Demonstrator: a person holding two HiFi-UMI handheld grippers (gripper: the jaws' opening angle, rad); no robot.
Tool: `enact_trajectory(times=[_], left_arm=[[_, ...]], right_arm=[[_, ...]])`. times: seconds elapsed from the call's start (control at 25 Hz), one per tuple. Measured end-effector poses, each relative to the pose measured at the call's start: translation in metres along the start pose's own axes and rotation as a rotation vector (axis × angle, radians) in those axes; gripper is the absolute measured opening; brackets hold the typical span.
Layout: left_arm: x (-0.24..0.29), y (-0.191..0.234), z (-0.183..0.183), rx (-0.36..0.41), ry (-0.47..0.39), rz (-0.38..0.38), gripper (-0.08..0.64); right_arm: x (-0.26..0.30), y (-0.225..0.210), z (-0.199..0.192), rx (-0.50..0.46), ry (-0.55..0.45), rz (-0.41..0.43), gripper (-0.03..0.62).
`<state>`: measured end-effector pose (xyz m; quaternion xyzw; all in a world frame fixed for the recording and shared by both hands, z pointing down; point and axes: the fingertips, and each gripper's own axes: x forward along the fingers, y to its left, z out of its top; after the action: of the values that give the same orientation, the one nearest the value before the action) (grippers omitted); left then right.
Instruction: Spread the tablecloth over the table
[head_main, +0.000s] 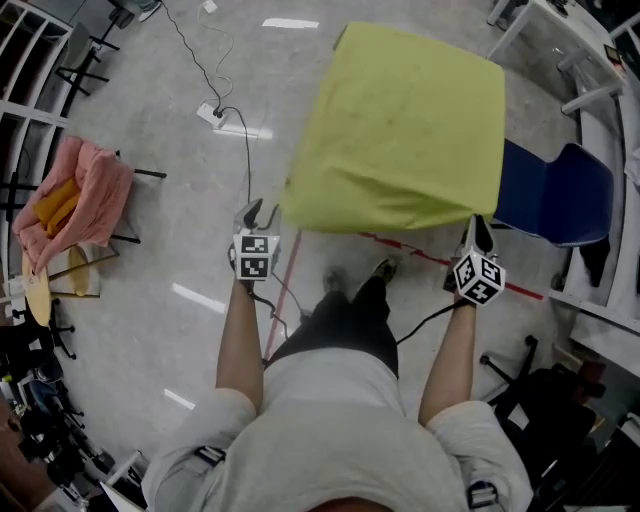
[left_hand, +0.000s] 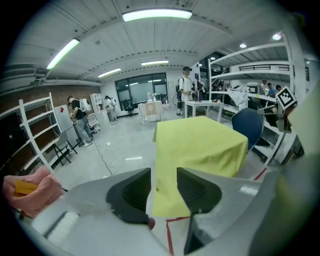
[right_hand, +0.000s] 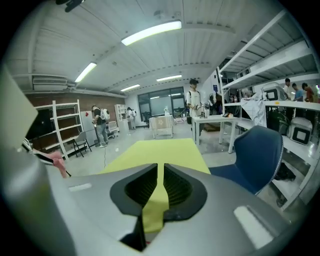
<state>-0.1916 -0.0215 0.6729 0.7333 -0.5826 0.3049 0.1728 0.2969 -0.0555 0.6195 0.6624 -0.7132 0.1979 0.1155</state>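
The cloth lies in the upper middle of the head view. It is draped over the table, hanging on every side I can see. Its long axis runs away from me toward the top of the frame, and its near hem runs across between my two hands.

My left gripper sits just left of the near left corner, at about the height of that hem. Its jaws stand wide apart with nothing between them. In the left gripper view the cloth is beyond the gap, ahead and to the right.

My right gripper is at the near right corner, with its tips meeting the hem in the head view, so this hand is the nearer one. Its jaws are only a narrow slit apart and yellow fills the slit. I judge that the pads are not pressing on it.

Any tidying would mean drawing the hem toward the bottom of the frame. The left would first have to reach right to its corner.

I can read no brand, label or writing. There are only the square markers on my cubes.
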Motion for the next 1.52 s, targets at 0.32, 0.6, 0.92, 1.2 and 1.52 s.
enact_trajectory(times=[0.32, 0.6, 0.92, 1.2, 1.52], left_arm=[[-0.008, -0.066, 0.097, -0.023, -0.251, -0.117, 0.112], [-0.038, -0.174, 0.2, -0.062, -0.481, -0.216, 0.021], [-0.077, -0.233, 0.271, -0.03, -0.623, -0.235, 0.021], [-0.094, -0.271, 0.308, -0.066, -0.68, -0.268, 0.021], [-0.114, -0.295, 0.329, 0.006, -0.731, -0.276, 0.021]], right_arm=[[-0.024, 0.095, 0.068, -0.087, -0.146, 0.061, 0.008], [-0.072, 0.115, 0.13, -0.237, -0.335, 0.064, 0.008], [-0.108, 0.125, 0.182, -0.245, -0.463, 0.134, 0.006], [-0.122, 0.091, 0.207, -0.24, -0.512, 0.11, 0.006], [-0.137, 0.078, 0.234, -0.325, -0.536, 0.095, 0.006]])
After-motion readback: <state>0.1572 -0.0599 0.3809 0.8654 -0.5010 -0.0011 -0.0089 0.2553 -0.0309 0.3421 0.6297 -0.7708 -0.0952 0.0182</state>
